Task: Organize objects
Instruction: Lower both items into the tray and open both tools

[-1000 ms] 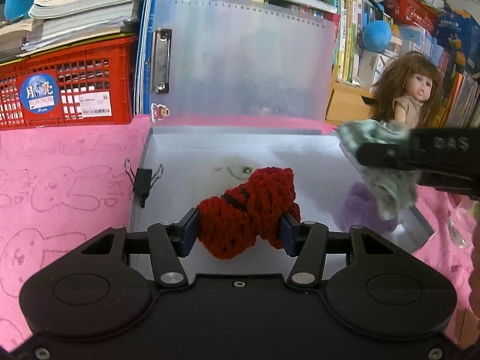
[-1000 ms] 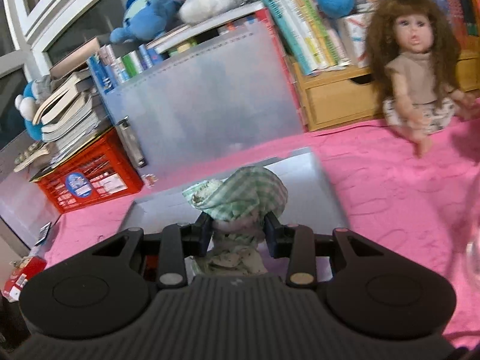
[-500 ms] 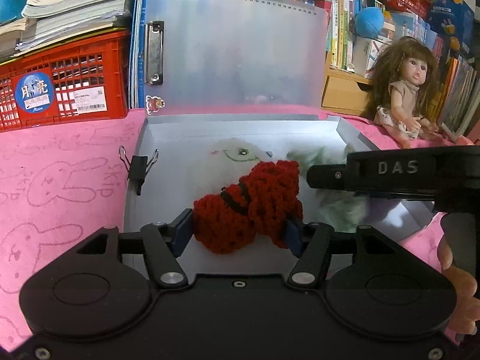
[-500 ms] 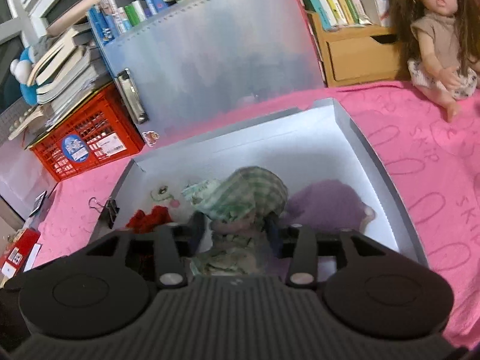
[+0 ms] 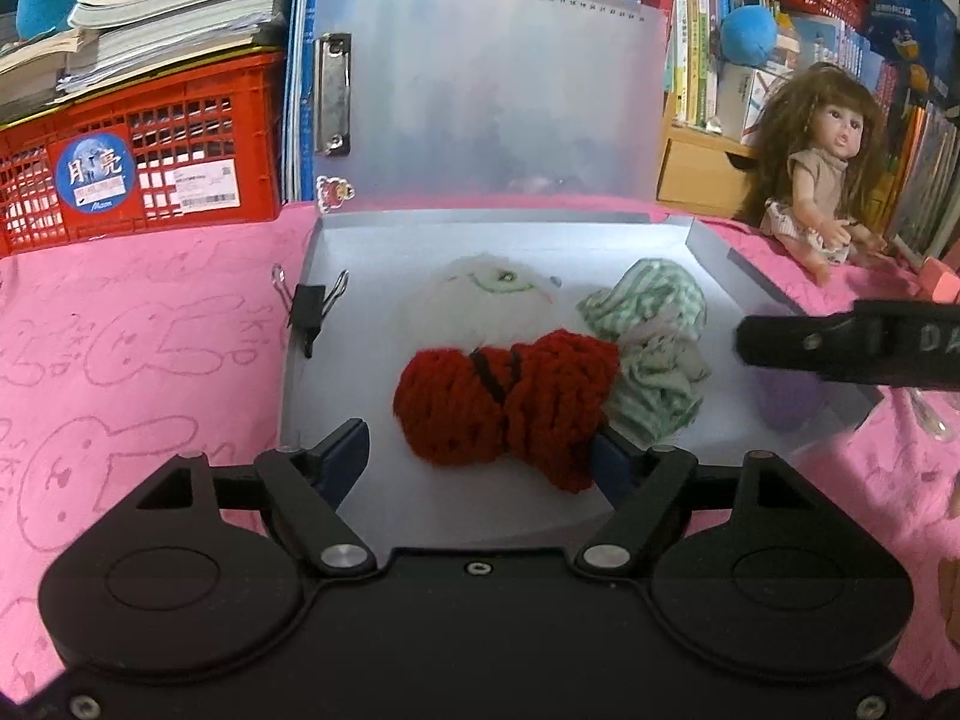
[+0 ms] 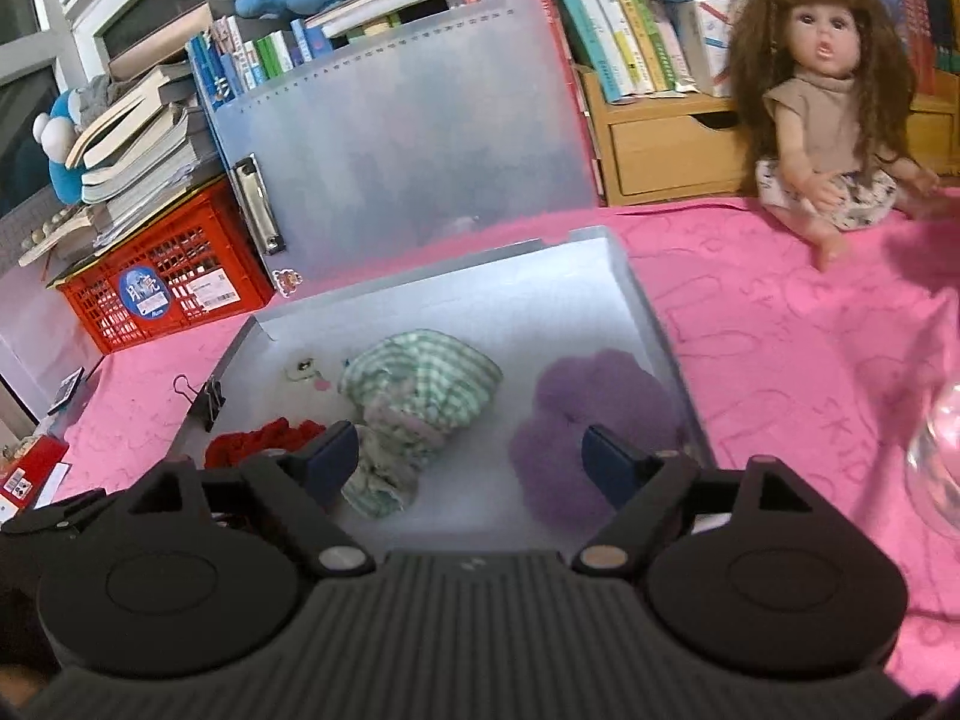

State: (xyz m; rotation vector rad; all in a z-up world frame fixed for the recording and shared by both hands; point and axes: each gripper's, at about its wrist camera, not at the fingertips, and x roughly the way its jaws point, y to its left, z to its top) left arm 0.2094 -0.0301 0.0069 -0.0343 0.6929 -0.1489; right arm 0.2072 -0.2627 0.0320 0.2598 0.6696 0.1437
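Red knitted bow (image 5: 507, 405), black band at its middle, lies in the grey box (image 5: 498, 234) between the left gripper (image 5: 480, 450) fingers, spread wide, right one touching it. Four soft items inside: bow, green checked cloth (image 6: 420, 390), white piece, purple piece. Right gripper (image 6: 471, 459) wide apart, empty
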